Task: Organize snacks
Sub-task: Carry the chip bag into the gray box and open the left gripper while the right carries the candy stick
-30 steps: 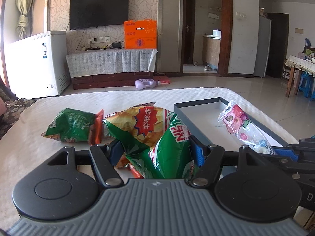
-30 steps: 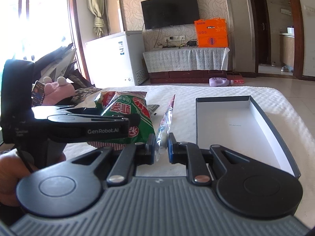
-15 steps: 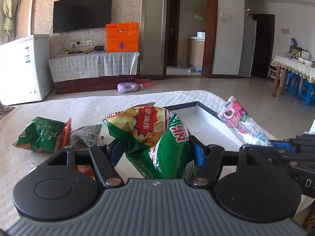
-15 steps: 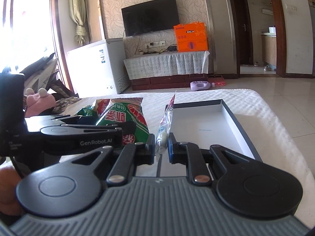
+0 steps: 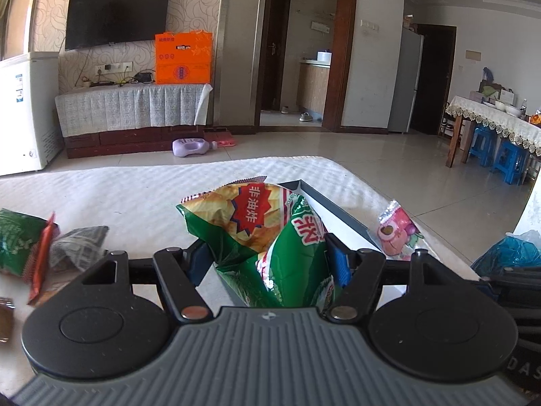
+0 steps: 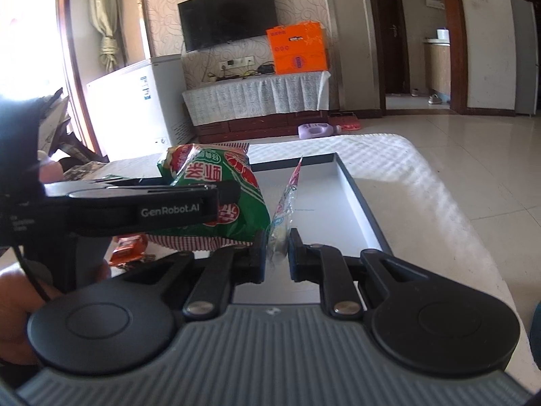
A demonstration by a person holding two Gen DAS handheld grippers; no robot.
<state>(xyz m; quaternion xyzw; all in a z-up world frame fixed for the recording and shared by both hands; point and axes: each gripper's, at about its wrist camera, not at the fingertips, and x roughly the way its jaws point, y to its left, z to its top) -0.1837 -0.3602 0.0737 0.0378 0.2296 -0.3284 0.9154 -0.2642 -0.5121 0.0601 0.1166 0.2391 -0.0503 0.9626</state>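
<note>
Both grippers nearer tray [image 6: 358, 196], left gripper [image 5: 267, 260] clamping chip bag [image 5: 257, 230], right gripper [image 6: 275, 253] pinching candy packet [image 6: 285, 209]

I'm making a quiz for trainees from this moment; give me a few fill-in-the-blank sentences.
1. The left gripper is shut on a mostly ____ chip bag.
2. The right gripper pinches a thin candy packet above the ____ box.
3. The carton beside the television is ____.

Missing words: green; empty; orange
</note>
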